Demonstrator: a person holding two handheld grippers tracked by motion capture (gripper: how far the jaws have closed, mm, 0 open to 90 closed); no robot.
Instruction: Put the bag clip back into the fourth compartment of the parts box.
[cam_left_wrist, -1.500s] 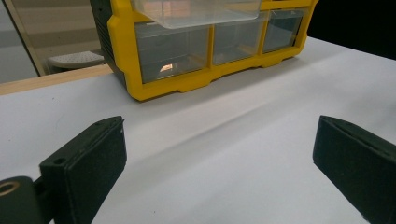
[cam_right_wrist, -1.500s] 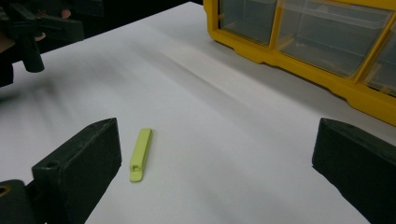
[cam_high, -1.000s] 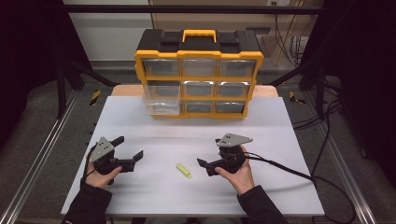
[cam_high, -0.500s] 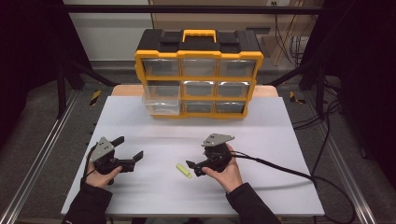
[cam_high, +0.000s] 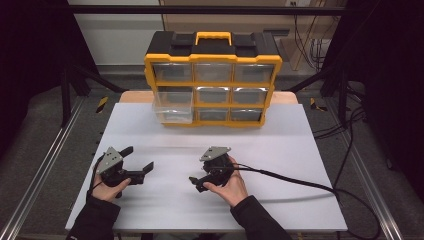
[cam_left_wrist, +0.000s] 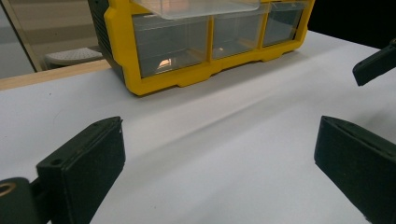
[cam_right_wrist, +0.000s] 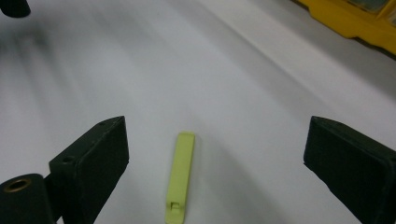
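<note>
moved leftward since a second ago, right gripper (cam_high: 196, 182) now over the spot where the yellow-green strip (cam_right_wrist: 180, 183) lay, jaws just narrowing a little yet unclenched, strip flat on the white table (cam_high: 300, 150) between them, untouched. left gripper (cam_high: 139, 165) unmoved, jaws spread wide, nothing in them. strip slim, smooth, plastic-looking, one end notched. behind, yellow organizer (cam_high: 213, 80), clear glossy drawers, black lid, one drawer (cam_high: 173, 103) pulled out.

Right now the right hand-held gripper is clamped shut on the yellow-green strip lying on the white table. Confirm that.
Not clamped. The right hand-held gripper stands open, its jaws apart on either side of the yellow-green strip, which lies flat on the white table untouched. The right gripper view shows it.
</note>
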